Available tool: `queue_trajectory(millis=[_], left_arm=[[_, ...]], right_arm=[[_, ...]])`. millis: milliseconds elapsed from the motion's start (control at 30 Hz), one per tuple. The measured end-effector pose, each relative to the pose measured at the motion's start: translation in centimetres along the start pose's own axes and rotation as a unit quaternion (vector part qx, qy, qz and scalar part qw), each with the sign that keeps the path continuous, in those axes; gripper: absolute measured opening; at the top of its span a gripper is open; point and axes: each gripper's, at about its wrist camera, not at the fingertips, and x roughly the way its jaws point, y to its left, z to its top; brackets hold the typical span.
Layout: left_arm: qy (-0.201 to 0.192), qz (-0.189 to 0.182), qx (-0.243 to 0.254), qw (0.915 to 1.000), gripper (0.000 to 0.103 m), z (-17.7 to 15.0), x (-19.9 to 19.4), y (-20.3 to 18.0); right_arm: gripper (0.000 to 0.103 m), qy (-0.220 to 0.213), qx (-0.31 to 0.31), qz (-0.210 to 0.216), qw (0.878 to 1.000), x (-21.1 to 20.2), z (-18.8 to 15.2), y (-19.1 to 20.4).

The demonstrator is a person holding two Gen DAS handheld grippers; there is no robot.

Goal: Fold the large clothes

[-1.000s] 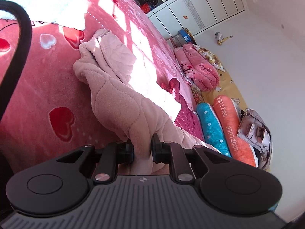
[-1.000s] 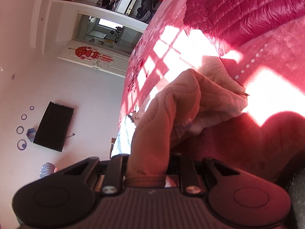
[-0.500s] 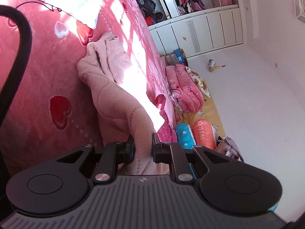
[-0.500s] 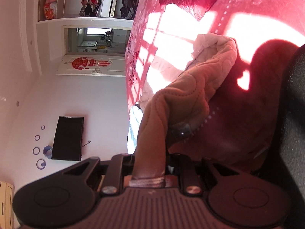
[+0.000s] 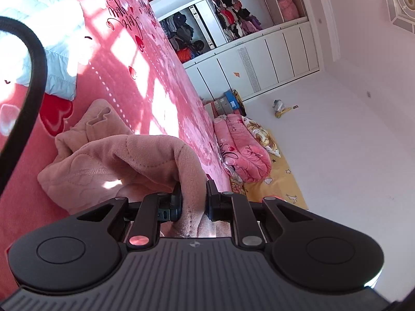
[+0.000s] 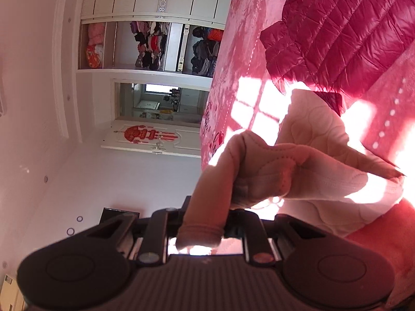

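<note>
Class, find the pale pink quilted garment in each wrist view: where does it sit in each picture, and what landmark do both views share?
Left wrist view: pale pink quilted garment left of centre on the red bedspread, running into the left gripper.
Right wrist view: centre to right, clamped in the right gripper.
Shared landmark: the open wardrobe.

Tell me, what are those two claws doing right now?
Left gripper shut on the pink quilted garment. Right gripper shut on its cuffed end. Garment bunched on the pink bedspread. Magenta puffer jacket lies close behind.
</note>
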Motion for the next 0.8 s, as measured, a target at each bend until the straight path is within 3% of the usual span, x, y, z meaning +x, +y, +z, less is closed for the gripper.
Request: queue_trajectory(millis=[167, 500, 600, 667, 733, 800], left_arm=[[-0.006, 0.022, -0.011, 0.9997, 0.017, 1.4, 4.2, 1.6], [-0.001, 0.090, -0.014, 0.9958, 0.020, 3.2, 10.5, 3.6], [-0.004, 0.098, -0.020, 0.9949, 0.023, 3.4, 11.0, 3.9], [-0.008, 0.101, -0.022, 0.9946, 0.025, 3.5, 10.4, 3.9], [-0.015, 0.102, -0.019, 0.9945, 0.031, 3.8, 10.2, 3.7], [-0.028, 0.106, -0.007, 0.9940, 0.044, 4.0, 9.3, 3.4]], right_arm=[[0.017, 0.003, 0.020, 0.009, 1.000, 3.8, 2.8, -2.3], [0.021, -0.011, -0.028, -0.058, 0.998, 8.8, 5.4, -5.3], [0.029, -0.021, -0.022, -0.070, 0.997, 9.7, 5.6, -6.5], [0.042, -0.032, -0.008, -0.065, 0.997, 9.8, 5.7, -7.4], [0.047, -0.043, 0.005, -0.046, 0.998, 9.5, 5.8, -8.1], [0.055, -0.056, 0.010, -0.028, 0.998, 8.8, 6.0, -8.3]])
